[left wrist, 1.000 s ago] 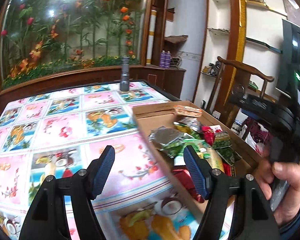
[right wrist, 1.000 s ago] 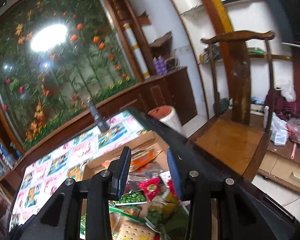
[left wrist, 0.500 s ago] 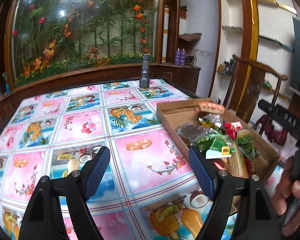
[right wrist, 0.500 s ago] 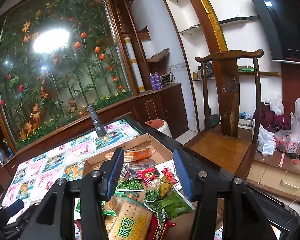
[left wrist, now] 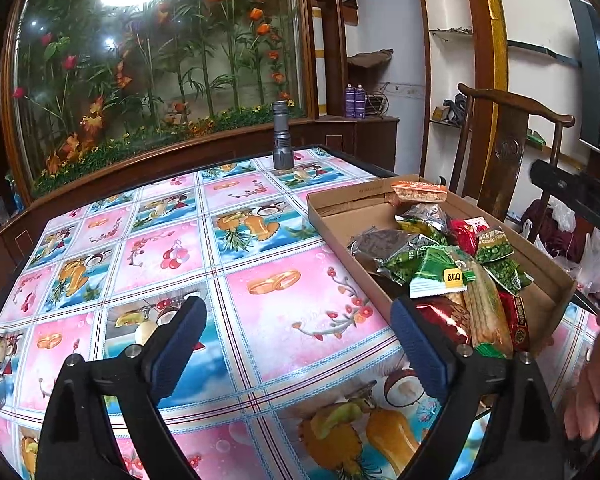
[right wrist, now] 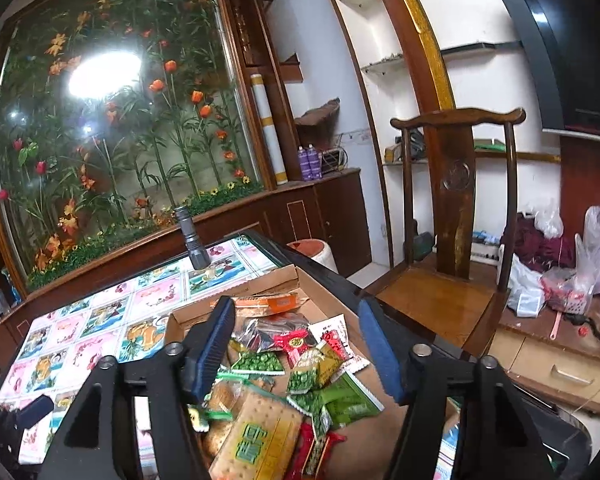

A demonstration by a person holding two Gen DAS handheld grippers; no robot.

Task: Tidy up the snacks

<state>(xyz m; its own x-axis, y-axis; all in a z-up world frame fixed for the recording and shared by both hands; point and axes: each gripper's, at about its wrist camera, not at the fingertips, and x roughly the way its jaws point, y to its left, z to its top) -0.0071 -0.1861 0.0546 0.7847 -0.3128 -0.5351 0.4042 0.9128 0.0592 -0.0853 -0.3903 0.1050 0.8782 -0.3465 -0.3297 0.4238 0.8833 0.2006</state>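
A shallow cardboard box sits at the table's right edge, piled with snack packets: green pea packets, red packets, silvery packets and a cracker pack. The box also shows in the right wrist view, with the cracker pack nearest. My left gripper is open and empty, low over the tablecloth to the left of the box. My right gripper is open and empty, above the pile of packets.
The table wears a pink and blue fruit-print cloth. A grey flashlight stands upright at the far edge. A wooden chair stands right of the table. A glass-fronted flower display lines the back wall.
The left gripper has pulled back and to the left, away from the box. The right gripper has opened wider and lowered toward the packets.
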